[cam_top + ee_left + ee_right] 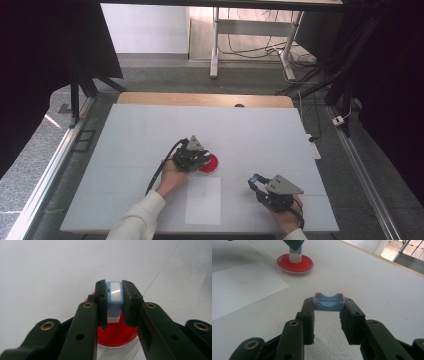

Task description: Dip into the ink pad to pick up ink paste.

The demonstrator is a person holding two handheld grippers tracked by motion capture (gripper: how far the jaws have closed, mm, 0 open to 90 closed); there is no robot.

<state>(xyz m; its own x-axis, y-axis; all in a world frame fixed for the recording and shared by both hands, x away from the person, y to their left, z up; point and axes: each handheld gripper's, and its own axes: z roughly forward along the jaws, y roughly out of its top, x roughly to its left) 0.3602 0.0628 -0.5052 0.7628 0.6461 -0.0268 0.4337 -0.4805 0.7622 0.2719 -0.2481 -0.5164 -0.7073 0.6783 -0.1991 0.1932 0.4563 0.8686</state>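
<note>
White table (150,130), left gripper (115,302) pinching upright blue stamp (115,293) over red ink pad (117,336), right gripper (329,308) clamping blue cap (328,302) crosswise.

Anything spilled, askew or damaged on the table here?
Nothing stands out. The left gripper holds a blue-and-white stamp upright on the red ink pad; the right gripper holds its blue cap. The white sheet of paper lies flat and unmarked.

Left tool (199,161) over red dish (210,164)
</note>
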